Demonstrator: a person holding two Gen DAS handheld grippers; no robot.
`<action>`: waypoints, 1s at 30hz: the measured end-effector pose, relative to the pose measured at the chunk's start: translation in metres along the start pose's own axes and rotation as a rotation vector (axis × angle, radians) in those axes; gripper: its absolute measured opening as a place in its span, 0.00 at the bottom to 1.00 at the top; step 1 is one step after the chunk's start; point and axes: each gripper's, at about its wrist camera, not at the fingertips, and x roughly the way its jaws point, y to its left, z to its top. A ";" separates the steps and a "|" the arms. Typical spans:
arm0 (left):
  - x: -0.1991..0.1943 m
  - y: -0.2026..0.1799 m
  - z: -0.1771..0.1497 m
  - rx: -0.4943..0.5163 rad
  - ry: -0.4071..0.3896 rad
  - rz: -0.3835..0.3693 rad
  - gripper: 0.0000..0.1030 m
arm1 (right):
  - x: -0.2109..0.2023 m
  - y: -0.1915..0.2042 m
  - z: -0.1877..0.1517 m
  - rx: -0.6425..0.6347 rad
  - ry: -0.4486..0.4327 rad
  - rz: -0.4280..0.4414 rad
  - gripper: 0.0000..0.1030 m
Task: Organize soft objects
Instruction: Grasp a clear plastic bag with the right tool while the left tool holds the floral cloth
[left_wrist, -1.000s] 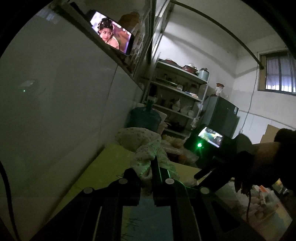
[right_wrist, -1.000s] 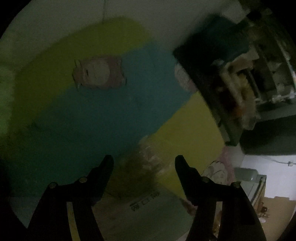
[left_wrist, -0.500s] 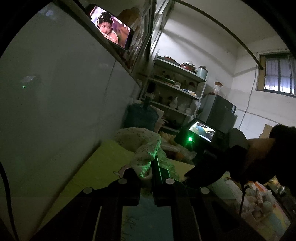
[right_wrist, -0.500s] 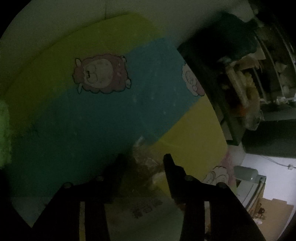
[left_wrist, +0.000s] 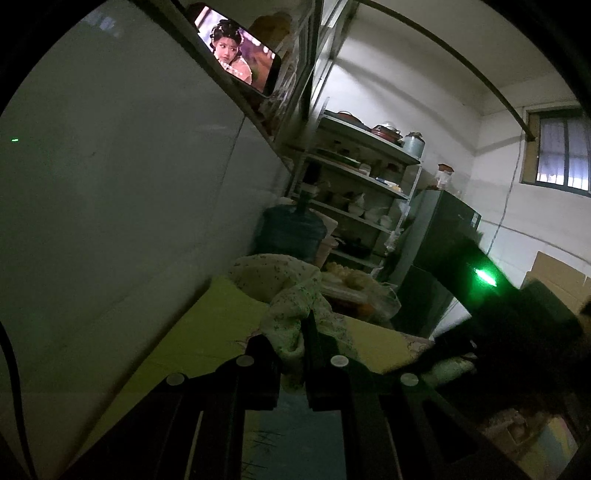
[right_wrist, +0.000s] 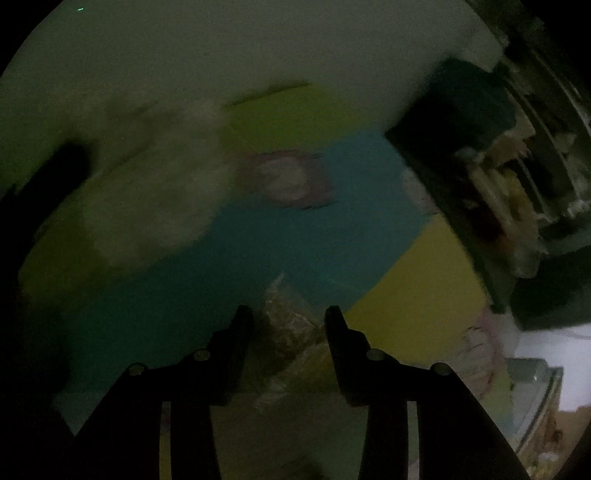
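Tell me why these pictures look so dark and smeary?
Left wrist view: the room is dim, the lit phone screen and barred window are bright, and a green light glares; the fisheye bends the walls. Right wrist view: darker and motion-blurred, so the yellow-and-blue cartoon mat looks smeared.

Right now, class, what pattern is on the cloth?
White cloth with small green specks, clearest in left wrist view.
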 end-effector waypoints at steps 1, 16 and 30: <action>0.000 0.000 0.000 0.000 0.000 0.003 0.10 | -0.001 0.007 -0.006 -0.009 -0.006 0.020 0.41; 0.004 0.001 -0.003 -0.001 0.016 0.030 0.10 | 0.007 0.017 -0.045 0.071 -0.071 0.073 0.60; 0.007 0.001 -0.006 -0.001 0.034 0.032 0.10 | -0.022 0.068 -0.075 0.044 -0.209 0.005 0.43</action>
